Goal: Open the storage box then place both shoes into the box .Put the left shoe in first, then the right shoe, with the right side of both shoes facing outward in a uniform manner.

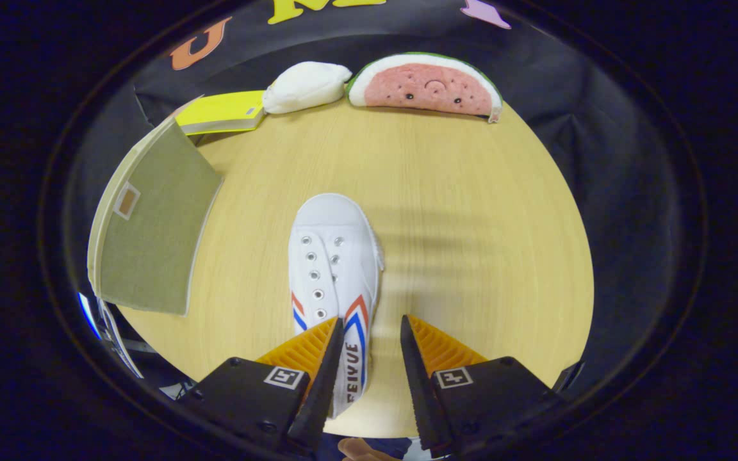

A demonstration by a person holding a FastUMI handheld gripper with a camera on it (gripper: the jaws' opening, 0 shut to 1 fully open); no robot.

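A white canvas shoe [334, 256] with red and blue stripes lies on the round wooden table [471, 211], toe pointing away from me. My gripper [372, 330] is open above its heel end. The left finger [318, 358] rests over the shoe's opening, and the shoe's right side wall lies in the gap between the fingers. The right finger [426, 365] hangs over bare table, apart from the shoe. To the left stands the olive-green storage box [151, 224], of which I see a flat fabric panel with a small label window.
At the table's far edge lie a yellow book [225, 112], a white plush [305, 86] and a watermelon-slice plush [426, 86]. A wide stretch of bare wood runs to the right of the shoe. The table edge curves close behind my fingers.
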